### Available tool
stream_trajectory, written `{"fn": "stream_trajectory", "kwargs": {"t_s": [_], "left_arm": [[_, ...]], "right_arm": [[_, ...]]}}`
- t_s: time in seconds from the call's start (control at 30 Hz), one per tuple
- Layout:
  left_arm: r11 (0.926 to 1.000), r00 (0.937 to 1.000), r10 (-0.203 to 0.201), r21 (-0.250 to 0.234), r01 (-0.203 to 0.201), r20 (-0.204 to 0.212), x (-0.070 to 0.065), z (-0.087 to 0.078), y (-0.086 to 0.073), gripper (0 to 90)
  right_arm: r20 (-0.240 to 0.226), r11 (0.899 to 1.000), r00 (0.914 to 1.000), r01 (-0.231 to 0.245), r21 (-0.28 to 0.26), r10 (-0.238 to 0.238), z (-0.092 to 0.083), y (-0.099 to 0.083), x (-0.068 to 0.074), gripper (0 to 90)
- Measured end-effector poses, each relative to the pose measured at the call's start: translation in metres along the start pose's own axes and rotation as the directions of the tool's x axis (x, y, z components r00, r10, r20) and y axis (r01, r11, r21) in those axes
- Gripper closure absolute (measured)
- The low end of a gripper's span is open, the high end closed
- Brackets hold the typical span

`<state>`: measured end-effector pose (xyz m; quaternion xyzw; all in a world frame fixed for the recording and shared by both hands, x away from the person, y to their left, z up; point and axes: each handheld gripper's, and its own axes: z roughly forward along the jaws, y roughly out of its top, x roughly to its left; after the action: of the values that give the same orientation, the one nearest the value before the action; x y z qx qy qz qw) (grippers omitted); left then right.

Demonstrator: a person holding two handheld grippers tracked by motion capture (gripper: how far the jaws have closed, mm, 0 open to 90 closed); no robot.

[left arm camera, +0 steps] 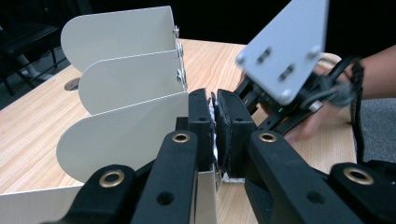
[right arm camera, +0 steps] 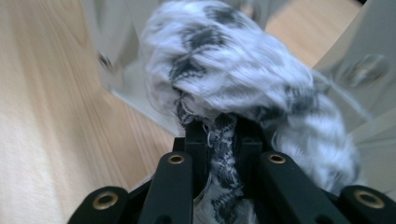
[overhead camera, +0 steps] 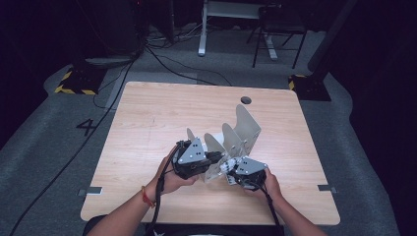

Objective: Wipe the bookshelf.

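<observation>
So this looks like the loading step: the person is stuffing a fuzzy black-and-white sock (right arm camera: pixel 233 79) into a metal divider rack (overhead camera: pixel 241 130) sitting mid-table. The right gripper (right arm camera: pixel 223 135) has its jaws clenched on a bunched end of the sock, and in the right gripper view the rest of it balloons out at 12 o'clock, right up against the rack's plates. The left gripper (left arm camera: pixel 214 126) is clamped too, pinching what looks like the edge of the nearest divider plate (left arm camera: pixel 126 135), with a sliver of white showing between the pads, so it's probably steadying the rack.

Best guess on the next move: push the sock further down between two plates, then let go without dragging it back out. Fuzzy fabric snags, so the release wants to be clean, and the left side should keep the rack from sliding on the table (overhead camera: pixel 147 123).

View differences: the high view gives the layout, with the rack fanning toward 1 o'clock from the hands and both grippers meeting at its near end, but the sock there is a tiny pale blob. The right gripper view shows the knit pattern and the grip. The left gripper view shows three plates stacked in a row, plus the other gripper at 2 o'clock, blurred
</observation>
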<state>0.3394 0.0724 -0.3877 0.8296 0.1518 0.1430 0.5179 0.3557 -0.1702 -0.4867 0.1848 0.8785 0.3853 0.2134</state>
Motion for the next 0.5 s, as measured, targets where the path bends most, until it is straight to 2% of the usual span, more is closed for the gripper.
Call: {"fn": "stream_trajectory", "kwargs": {"t_s": [0.07, 0.13, 0.17, 0.23, 0.3, 0.37, 0.43, 0.5], "left_arm": [[1.0, 1.0, 0.006, -0.001, -0.006, -0.005, 0.0, 0.0, 0.0, 84.7], [1.0, 1.0, 0.007, -0.002, -0.007, -0.006, 0.0, 0.0, 0.0, 84.6], [1.0, 1.0, 0.007, -0.002, -0.007, -0.007, 0.0, 0.0, 0.0, 84.4], [1.0, 0.9999, 0.008, -0.002, -0.008, -0.007, 0.0, 0.0, -0.001, 83.7], [1.0, 1.0, 0.008, -0.004, -0.008, -0.005, 0.0, 0.0, -0.001, 83.6], [1.0, 1.0, 0.008, -0.004, -0.008, -0.005, 0.0, 0.0, -0.001, 83.6], [0.9999, 1.0, 0.009, -0.005, -0.009, -0.003, 0.0, 0.0, -0.001, 83.4], [0.9999, 1.0, 0.01, -0.006, -0.01, -0.001, 0.001, 0.001, -0.001, 83.5]], "right_arm": [[-0.002, 1.0, 1.0, -0.009, 0.0, 0.009, 0.003, -0.002, 0.001, 80.3], [0.007, 1.0, 0.9999, 0.009, 0.014, -0.009, 0.002, 0.001, 0.003, 80.4], [0.01, 1.0, 0.9998, 0.019, 0.003, -0.019, -0.001, 0.004, 0.003, 80.4], [-0.003, 0.998, 1.0, -0.007, -0.067, 0.007, -0.015, 0.011, 0.003, 80.4], [0.007, 0.994, 1.0, -0.001, -0.108, 0.002, -0.026, 0.019, 0.005, 80.3], [0.014, 0.983, 0.9999, 0.004, -0.181, -0.001, -0.037, 0.027, 0.009, 80.2], [0.007, 0.974, 0.9999, 0.016, -0.226, -0.015, -0.043, 0.033, 0.012, 80.2], [-0.011, 0.973, 0.9998, 0.015, -0.231, -0.018, -0.043, 0.035, 0.017, 80.2]]}}
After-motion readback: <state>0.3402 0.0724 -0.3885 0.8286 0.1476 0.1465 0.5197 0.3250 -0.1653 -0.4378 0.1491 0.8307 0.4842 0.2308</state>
